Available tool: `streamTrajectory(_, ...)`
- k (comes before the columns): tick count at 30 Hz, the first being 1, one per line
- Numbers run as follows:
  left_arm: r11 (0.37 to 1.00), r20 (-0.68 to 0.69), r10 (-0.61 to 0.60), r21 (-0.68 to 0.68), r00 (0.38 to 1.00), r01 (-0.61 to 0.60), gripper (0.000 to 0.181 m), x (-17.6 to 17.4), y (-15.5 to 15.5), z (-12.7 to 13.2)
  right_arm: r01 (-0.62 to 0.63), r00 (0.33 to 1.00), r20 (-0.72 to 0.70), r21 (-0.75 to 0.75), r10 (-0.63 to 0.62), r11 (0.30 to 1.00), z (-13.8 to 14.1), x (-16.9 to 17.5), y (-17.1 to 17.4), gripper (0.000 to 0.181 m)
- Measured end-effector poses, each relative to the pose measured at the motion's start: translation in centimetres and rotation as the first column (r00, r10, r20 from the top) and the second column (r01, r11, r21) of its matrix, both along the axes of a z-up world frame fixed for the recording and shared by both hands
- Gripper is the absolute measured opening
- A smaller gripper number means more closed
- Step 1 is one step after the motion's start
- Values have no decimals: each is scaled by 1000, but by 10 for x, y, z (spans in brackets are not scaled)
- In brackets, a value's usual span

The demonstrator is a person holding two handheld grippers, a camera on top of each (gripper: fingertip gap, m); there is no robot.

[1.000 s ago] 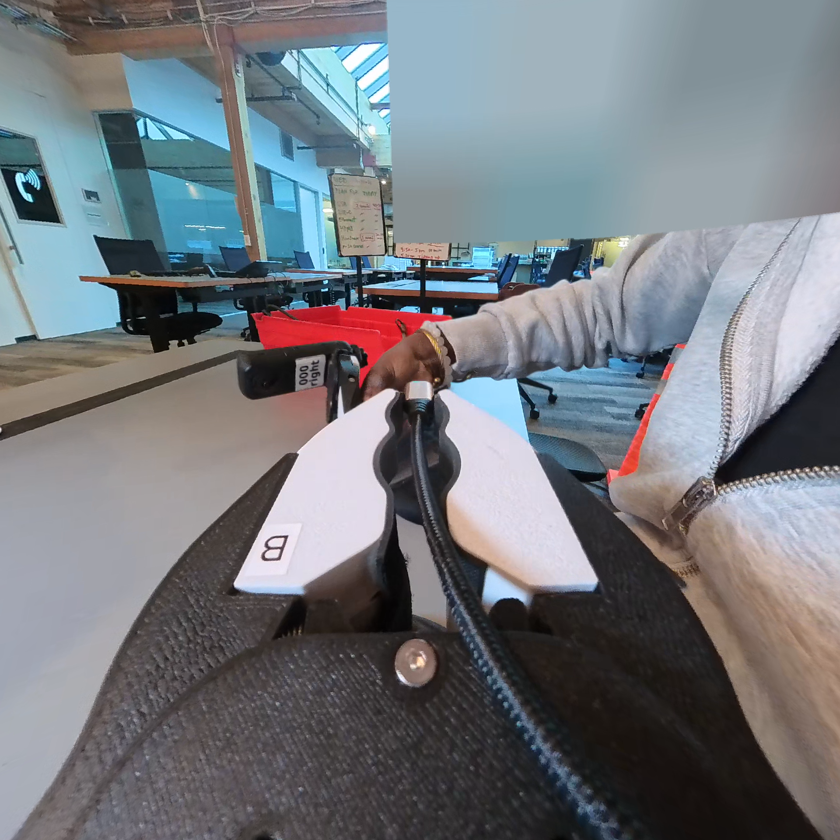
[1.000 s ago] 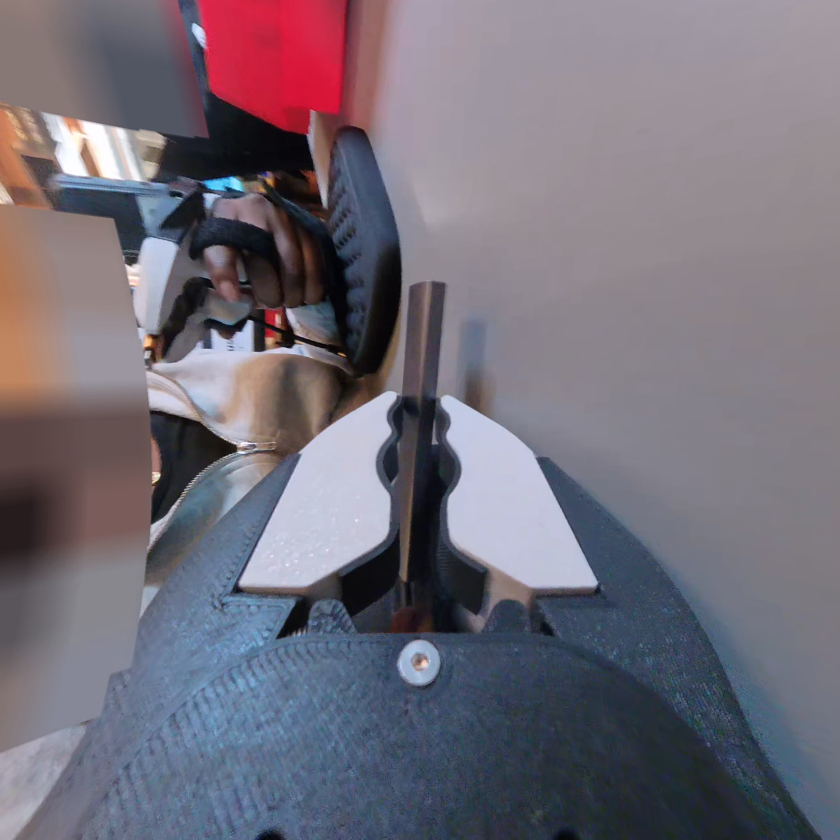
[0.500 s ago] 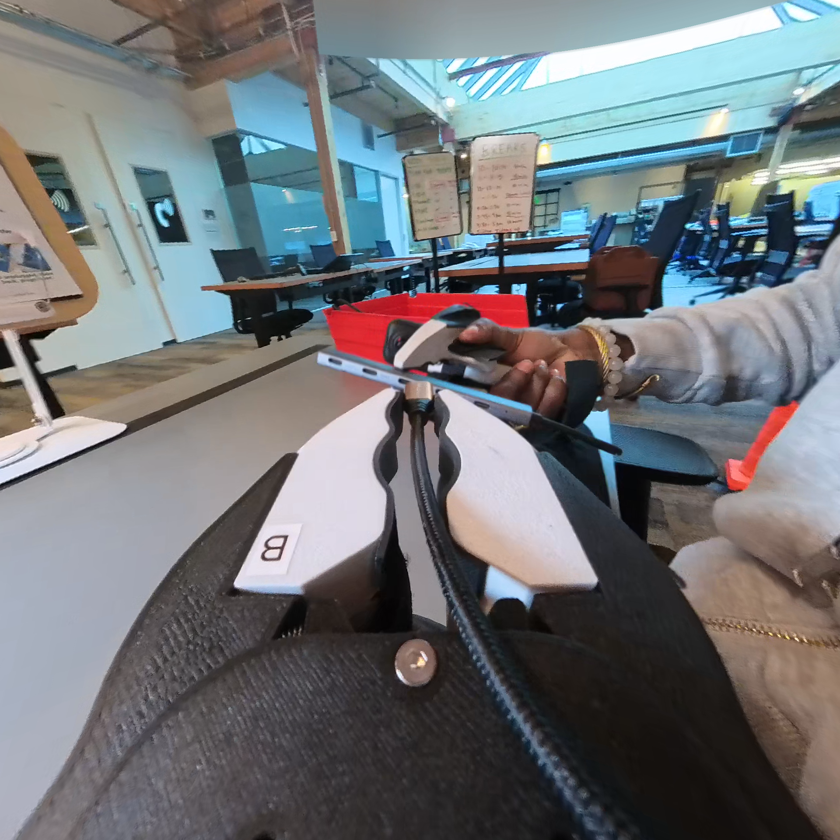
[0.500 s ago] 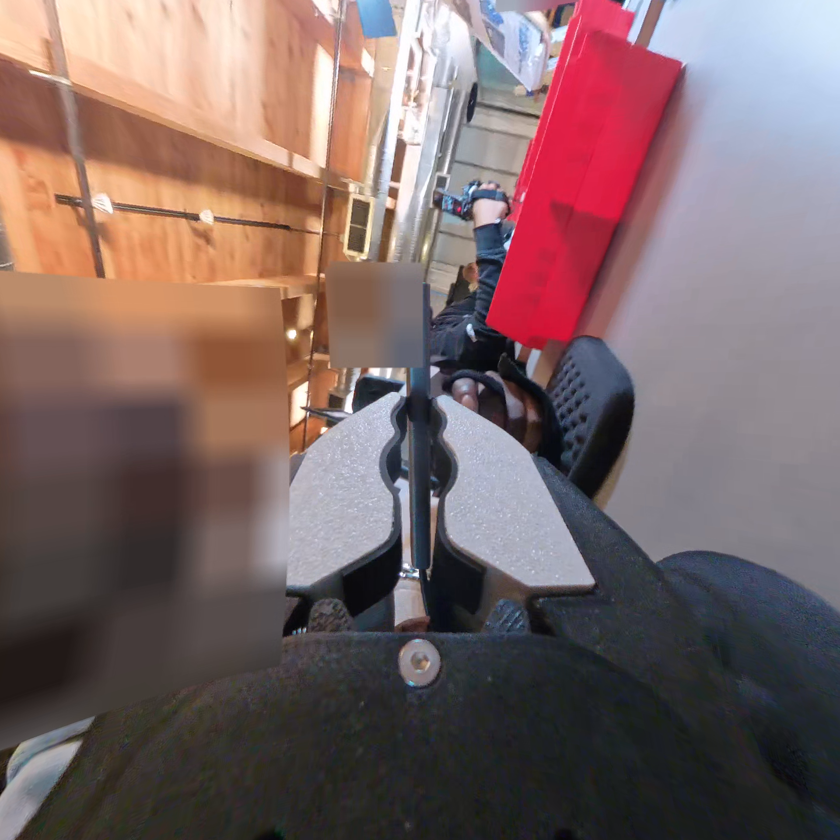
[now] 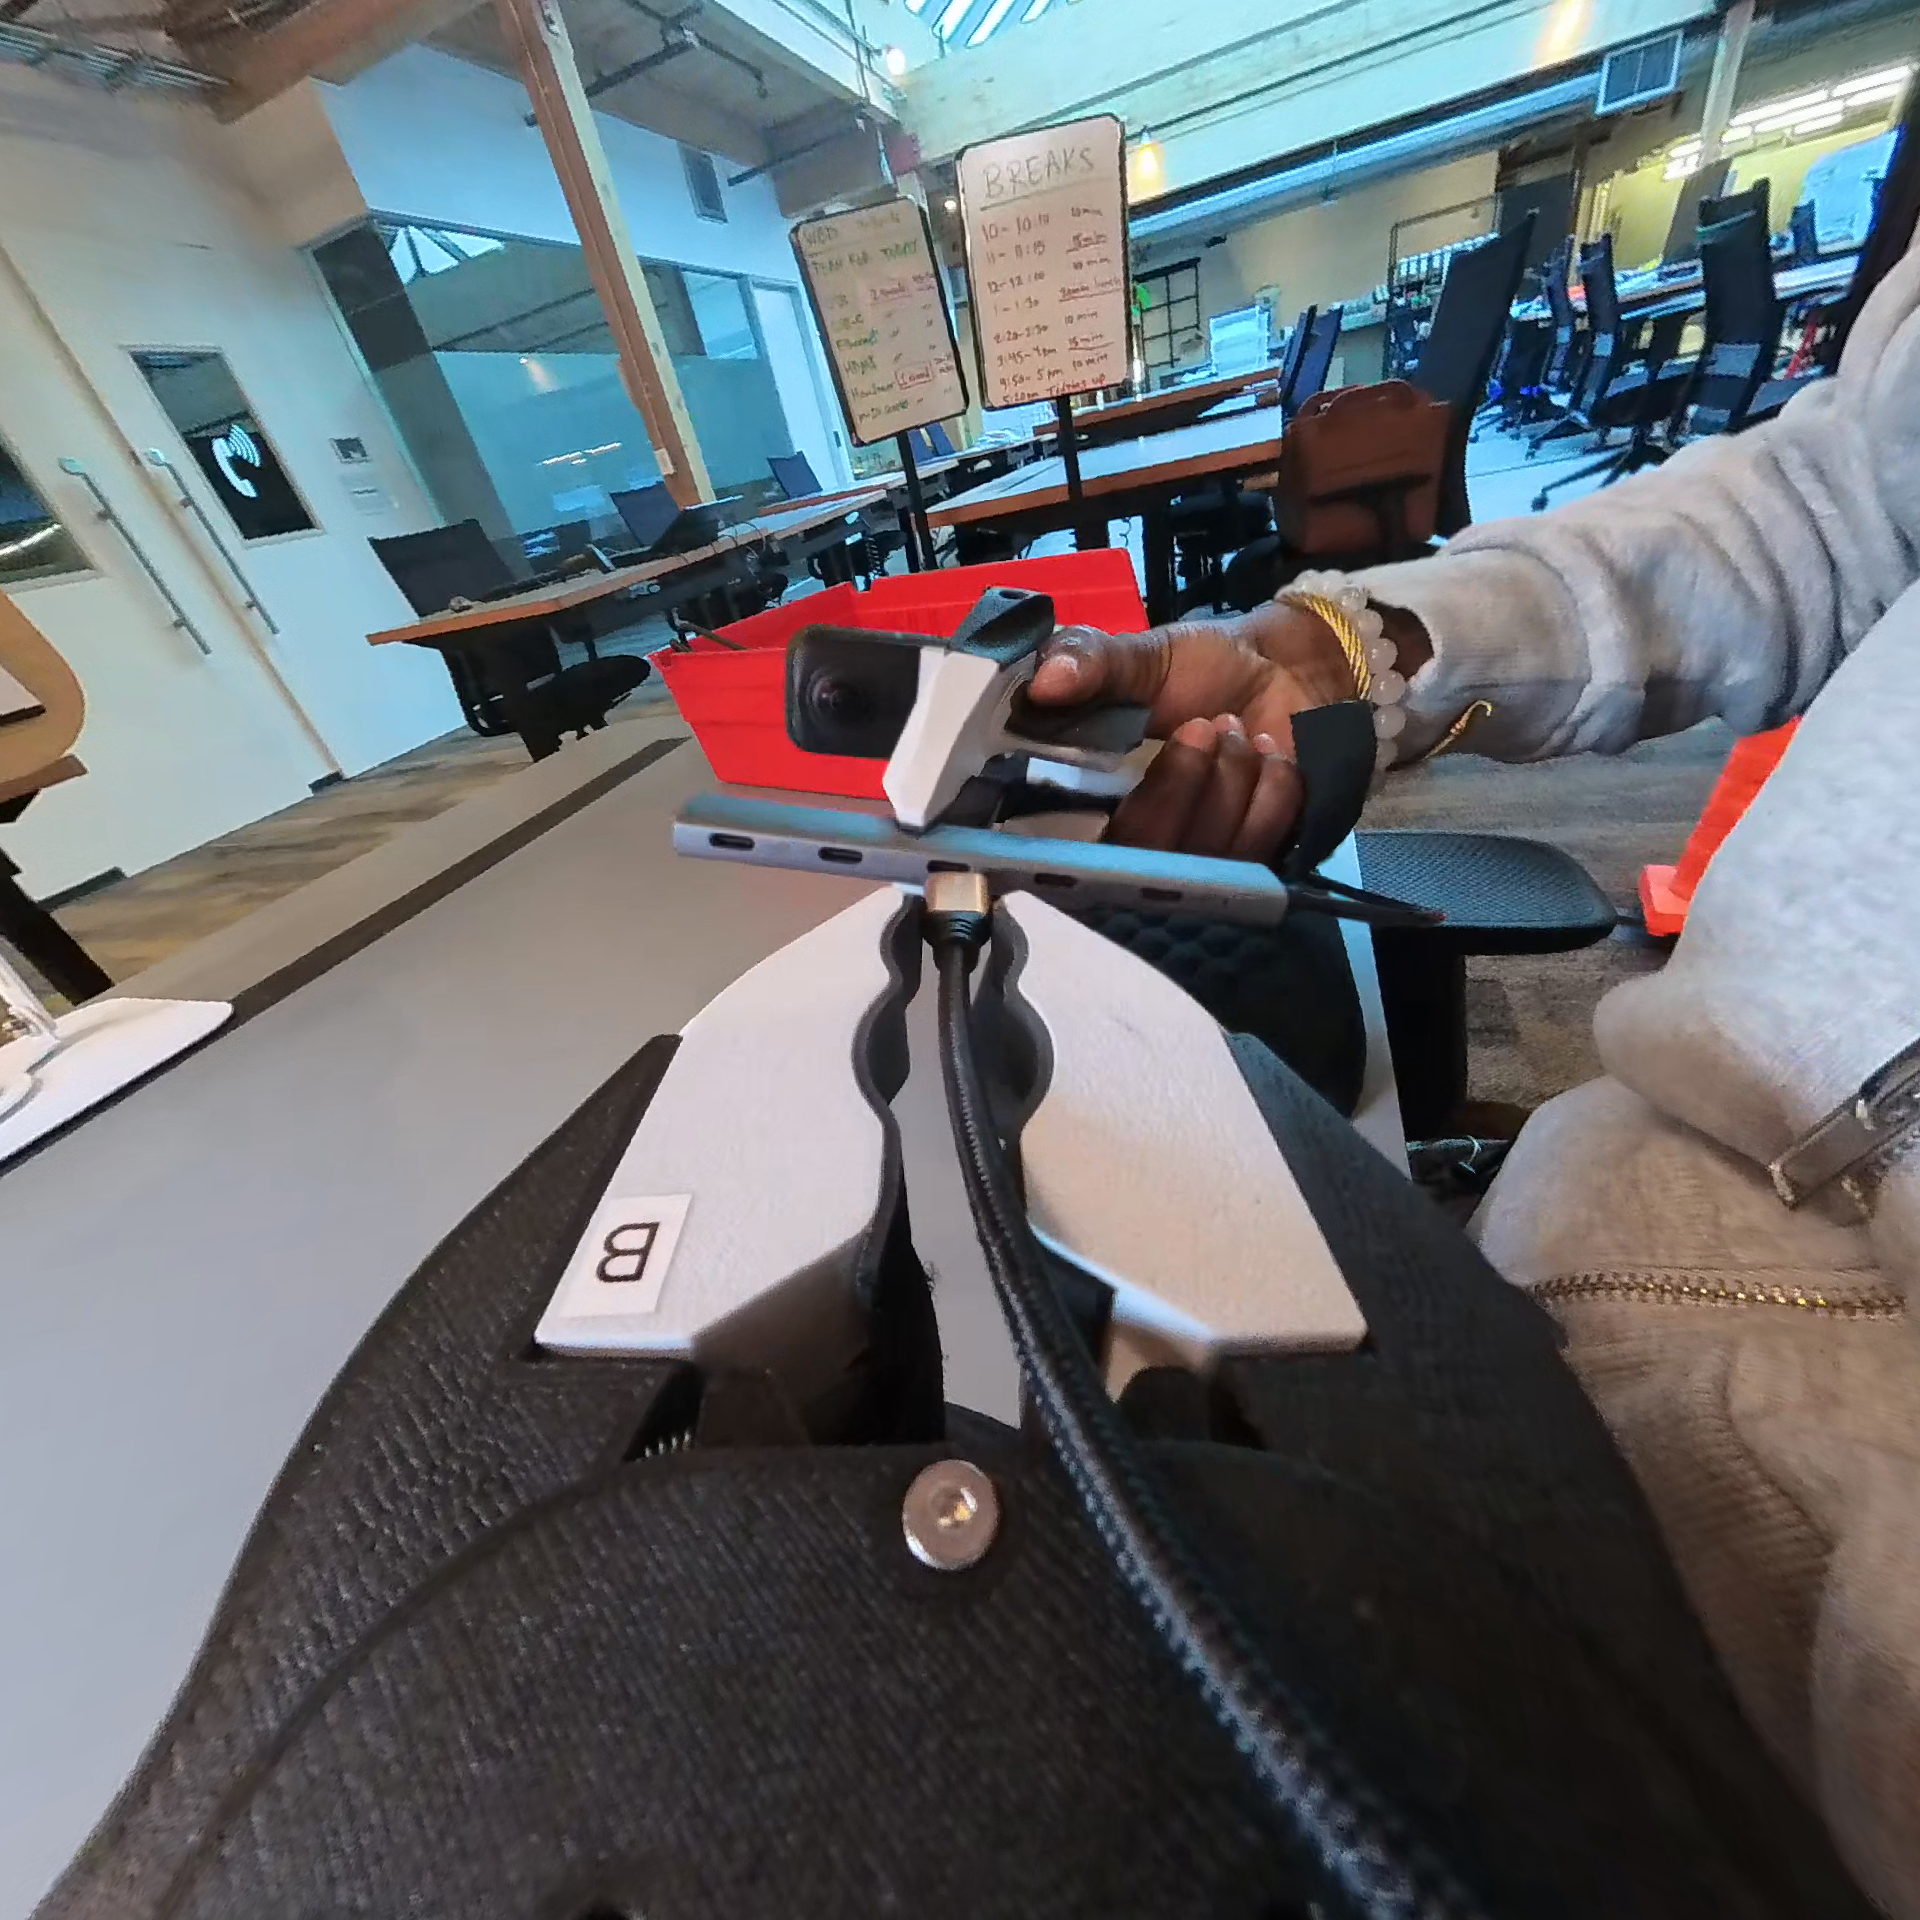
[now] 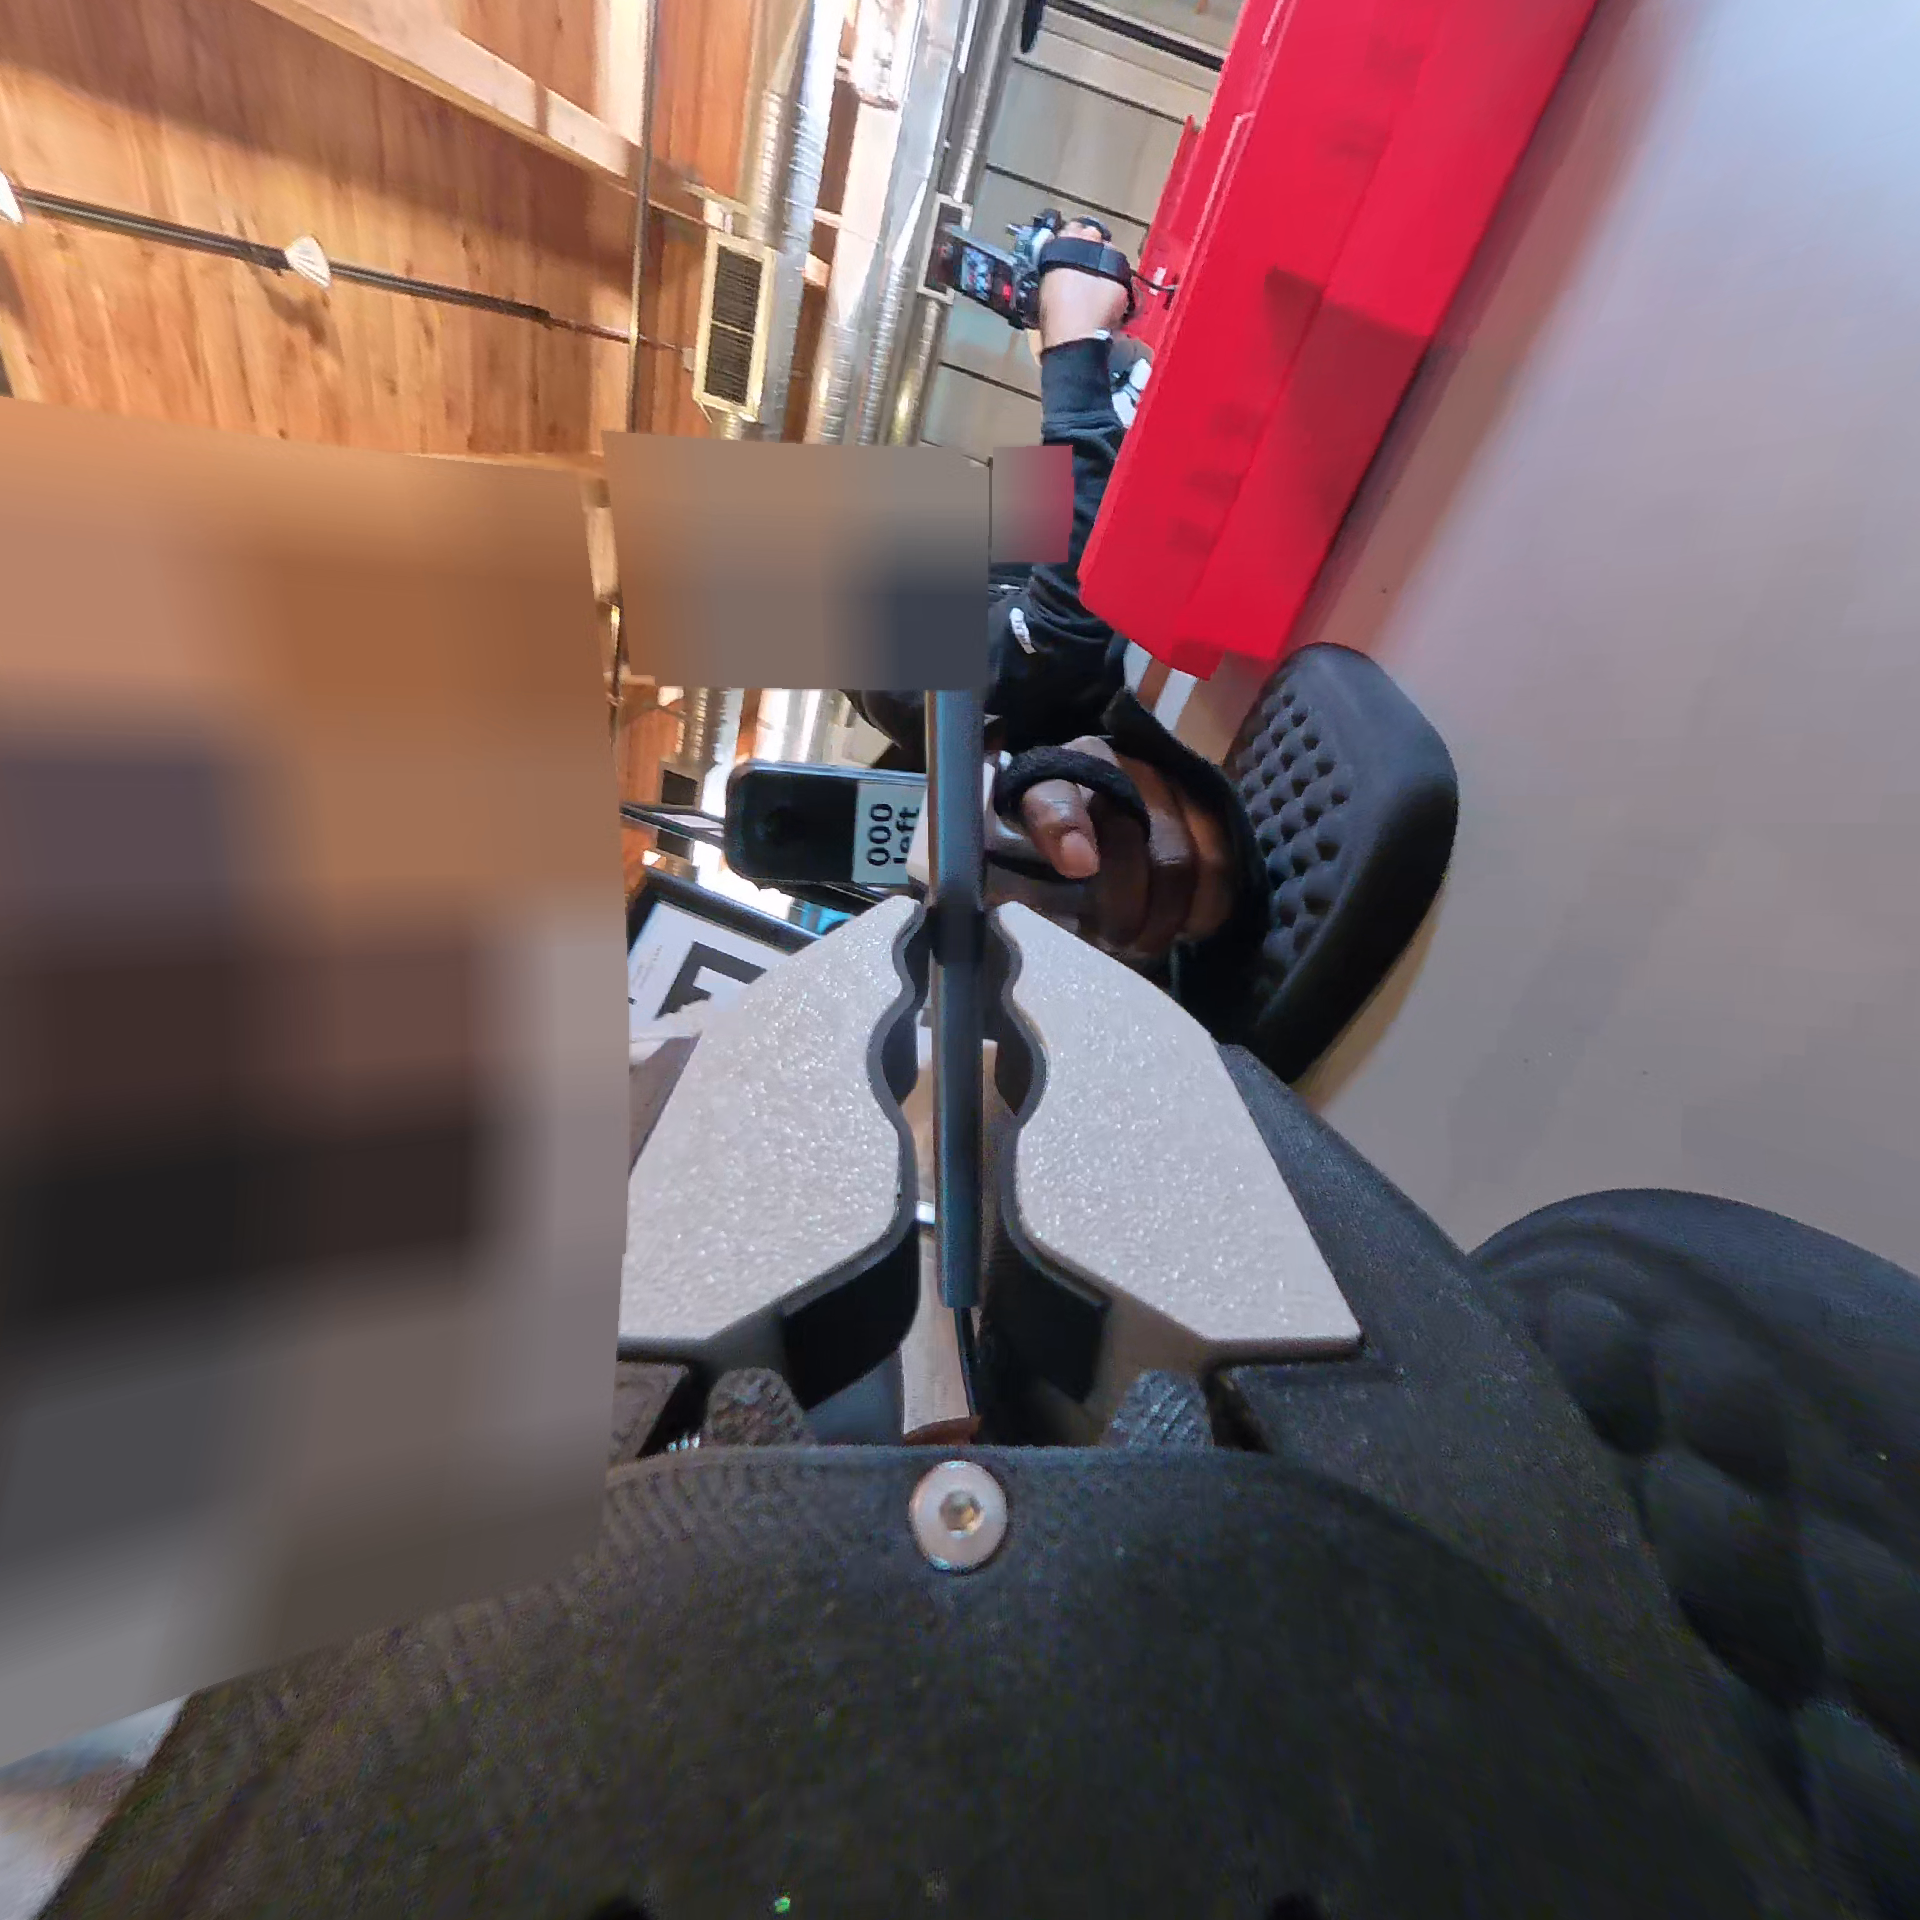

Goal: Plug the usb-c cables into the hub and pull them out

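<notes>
My left gripper (image 5: 954,914) is shut on a black braided usb-c cable (image 5: 992,1143) just behind its metal plug (image 5: 956,894). The plug tip meets the middle port of the grey hub (image 5: 1039,857), which is held level in the air above the grey table (image 5: 312,1091). In the left wrist view the right gripper (image 5: 935,727) clamps the hub from above. In the right wrist view my right gripper (image 6: 956,920) is shut on the hub (image 6: 954,1039), seen edge-on between the fingers. The left gripper's camera (image 6: 810,831) and the hand (image 6: 1132,873) holding it show beyond.
A red bin (image 5: 894,675) stands on the table behind the hub; it also shows in the right wrist view (image 6: 1299,364). A black office chair (image 5: 1486,904) stands at the table's right edge. A white stand base (image 5: 94,1049) sits at the left. The person's grey sleeve (image 5: 1621,623) reaches across.
The hub has come closer and swung level in front of the left gripper. The cable plug, short of the hub before, now meets its middle port. Both grippers stay shut.
</notes>
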State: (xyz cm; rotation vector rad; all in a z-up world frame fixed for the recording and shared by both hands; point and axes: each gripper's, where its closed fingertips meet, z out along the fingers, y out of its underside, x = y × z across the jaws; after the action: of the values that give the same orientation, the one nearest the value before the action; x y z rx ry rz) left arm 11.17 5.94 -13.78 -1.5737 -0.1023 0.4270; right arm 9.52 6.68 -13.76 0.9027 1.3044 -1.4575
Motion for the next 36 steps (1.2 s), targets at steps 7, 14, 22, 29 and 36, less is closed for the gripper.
streamTrajectory(7, 999, -60, 8, -38, 998, -10, 13, 3, 3, -3, -8, 1000, -27, 61, 9, 998, -3, 6, -1, 9)
streamTrajectory(14, 996, -138, 84, -4, 987, -85, 13, 1, 2, 3, 76, 996, -40, 29, -75, 997, 4, 3, -3, 9)
streamTrajectory(22, 998, -178, 64, 34, 982, -59, 13, 6, 3, 8, -58, 988, -136, 74, 68, 996, 8, 23, -11, 9)
streamTrajectory(29, 996, -205, -85, 6, 975, 88, 12, 25, 3, 11, -227, 949, -189, 137, 250, 964, 10, 47, -14, 9)
streamTrajectory(36, 999, -153, -47, 1, 987, 48, 13, 14, -3, 5, -173, 956, -209, 175, 208, 969, 7, 36, -19, 9)
